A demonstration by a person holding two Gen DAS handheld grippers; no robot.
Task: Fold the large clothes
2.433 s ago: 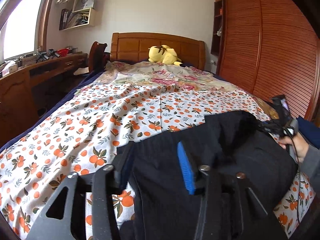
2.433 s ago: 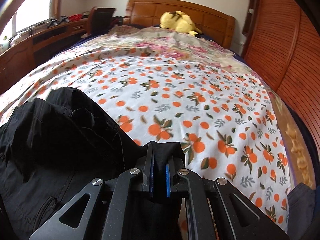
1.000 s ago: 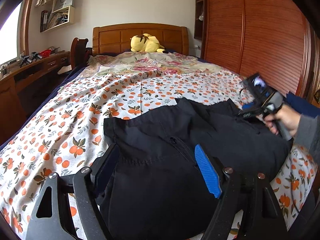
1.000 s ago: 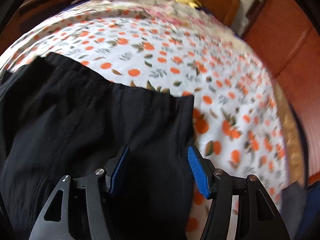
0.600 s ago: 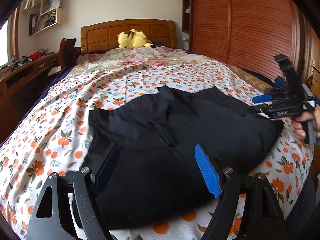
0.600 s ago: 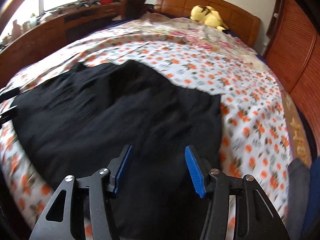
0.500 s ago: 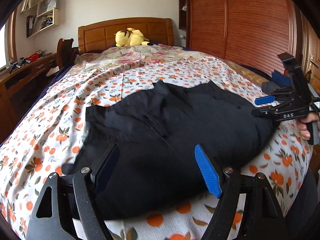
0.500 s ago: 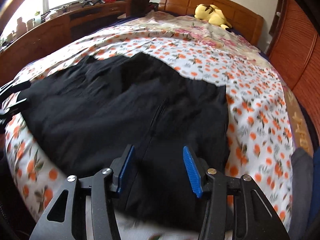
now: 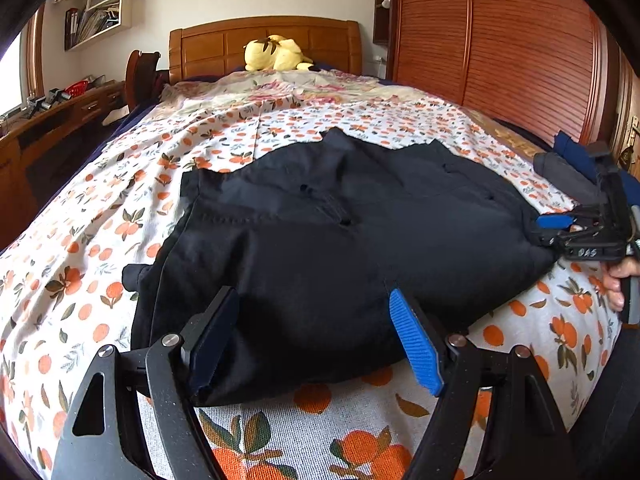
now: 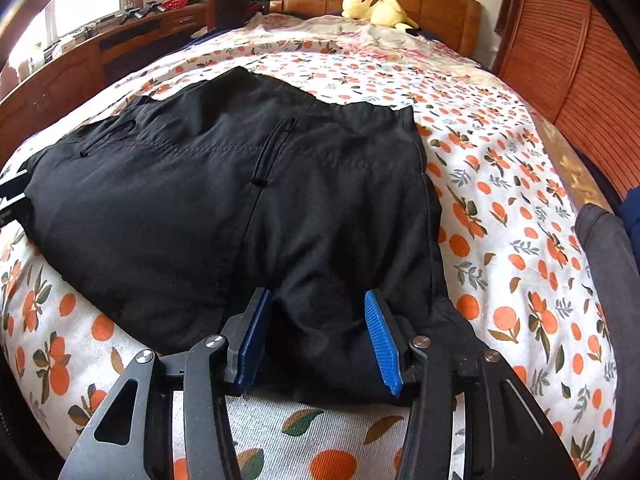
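Bed: fills both views; covered by a white sheet with an orange-fruit print, with a flowered cover farther up toward the wooden headboard.
Wardrobe: slatted reddish-brown doors along the bed's right side.
Desk: a long wooden surface along the bed's left side, under the window, carrying small clutter too small to name; a wooden chair stands at its far end.
Black trousers: spread flat across the near part of the bed, waistband toward the headboard, seams and a pocket slit showing; the near edge lies close to the foot of the mattress.
Folded dark clothes: a grey piece and a blue one at the bed's right edge, beside the trousers but apart from them.
Plush toy: yellow, lying against the headboard, well apart from the trousers.
Left tool: jaws spread wide, low over the trousers' near-left edge; black cloth shows between the blue pads, with no grip on it.
Right tool: jaws have just been closing and stand partly apart; the trousers' near edge lies between the blue pads, which do not press on it. In the left view it sits at the garment's right corner, held by a hand.
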